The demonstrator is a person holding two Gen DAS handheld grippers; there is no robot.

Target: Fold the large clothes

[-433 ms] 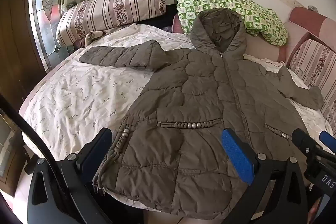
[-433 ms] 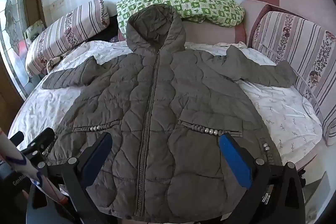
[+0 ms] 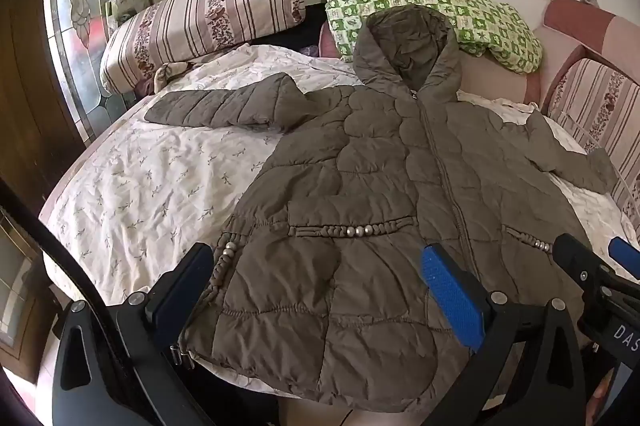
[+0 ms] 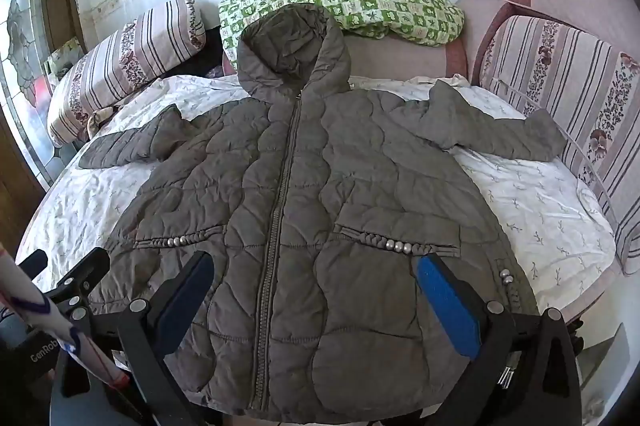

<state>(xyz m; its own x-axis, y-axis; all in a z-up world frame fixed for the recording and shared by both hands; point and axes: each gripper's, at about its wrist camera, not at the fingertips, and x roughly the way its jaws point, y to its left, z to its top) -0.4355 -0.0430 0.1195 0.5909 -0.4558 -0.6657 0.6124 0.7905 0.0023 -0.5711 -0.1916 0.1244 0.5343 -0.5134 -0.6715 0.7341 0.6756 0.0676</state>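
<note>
A large olive-brown quilted hooded jacket (image 3: 384, 194) lies flat, front up and zipped, on a round bed; it also shows in the right wrist view (image 4: 320, 206). Both sleeves spread out to the sides, and the hood rests against a green pillow. My left gripper (image 3: 316, 290) is open and empty, hovering over the jacket's lower left hem. My right gripper (image 4: 312, 298) is open and empty over the lower hem near the zipper. The right gripper also shows at the right edge of the left wrist view (image 3: 592, 266).
The bed has a white floral sheet (image 3: 152, 186). A striped pillow (image 3: 200, 22) and a green checked pillow (image 3: 440, 10) lie at the back. A striped padded headboard (image 4: 568, 90) curves along the right. A stained-glass window (image 3: 80, 6) is at the left.
Both grippers have shifted very slightly; the jacket lies as before.
</note>
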